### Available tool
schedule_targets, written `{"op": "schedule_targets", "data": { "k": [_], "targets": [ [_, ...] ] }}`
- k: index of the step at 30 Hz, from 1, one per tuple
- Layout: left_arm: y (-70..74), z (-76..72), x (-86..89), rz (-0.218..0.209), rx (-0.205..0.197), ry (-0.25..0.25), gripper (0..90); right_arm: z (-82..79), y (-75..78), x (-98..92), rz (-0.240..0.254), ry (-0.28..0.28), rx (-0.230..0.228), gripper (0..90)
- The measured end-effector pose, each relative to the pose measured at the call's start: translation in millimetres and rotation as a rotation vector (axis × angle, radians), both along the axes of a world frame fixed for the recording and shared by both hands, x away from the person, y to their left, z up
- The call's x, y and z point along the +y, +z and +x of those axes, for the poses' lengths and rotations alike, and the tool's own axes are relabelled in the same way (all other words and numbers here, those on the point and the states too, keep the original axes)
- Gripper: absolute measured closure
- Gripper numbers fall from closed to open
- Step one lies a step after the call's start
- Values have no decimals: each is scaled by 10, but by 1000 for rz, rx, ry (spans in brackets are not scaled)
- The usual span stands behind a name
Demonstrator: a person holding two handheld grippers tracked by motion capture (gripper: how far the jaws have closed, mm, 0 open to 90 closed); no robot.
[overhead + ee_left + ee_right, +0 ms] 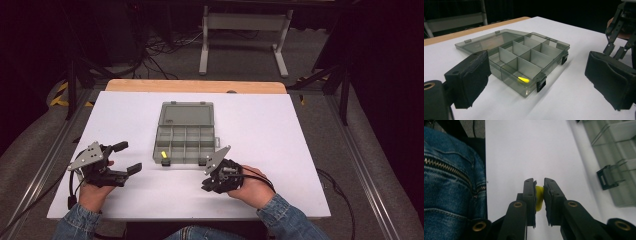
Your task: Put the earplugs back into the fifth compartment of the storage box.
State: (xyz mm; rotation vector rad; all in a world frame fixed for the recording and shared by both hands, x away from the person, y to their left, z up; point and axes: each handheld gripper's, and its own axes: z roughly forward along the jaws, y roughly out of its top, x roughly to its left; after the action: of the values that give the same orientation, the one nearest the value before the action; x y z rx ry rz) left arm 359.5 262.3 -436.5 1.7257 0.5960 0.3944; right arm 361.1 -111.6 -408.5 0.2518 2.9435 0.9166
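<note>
A small yellow piece is clamped between the pads of the right gripper, just off the near right corner of the compartment box; its long axis cannot be told. The left gripper is held released, well left of the box. A second yellow piece, lengthwise front-to-back, lies in the box's near left compartment. Beyond the white table, a dark floor with cables is seen.

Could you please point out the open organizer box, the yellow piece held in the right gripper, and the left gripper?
box (210, 146), high view, right wall
yellow piece (539, 197), right gripper view, its side between the pads
left gripper (127, 158), high view, midway between fingertips
</note>
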Motion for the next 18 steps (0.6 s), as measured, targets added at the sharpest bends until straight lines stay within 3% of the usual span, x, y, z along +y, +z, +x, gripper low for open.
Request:
{"op": "schedule_targets", "data": {
  "k": [9,18],
  "targets": [
    [-2,6,3,-1,0,-1,69,170,155,23,75,-30,-22,806],
    [-1,5,5,-3,-1,-1,69,288,244,125,104,-54,-44,806]
  ]
}}
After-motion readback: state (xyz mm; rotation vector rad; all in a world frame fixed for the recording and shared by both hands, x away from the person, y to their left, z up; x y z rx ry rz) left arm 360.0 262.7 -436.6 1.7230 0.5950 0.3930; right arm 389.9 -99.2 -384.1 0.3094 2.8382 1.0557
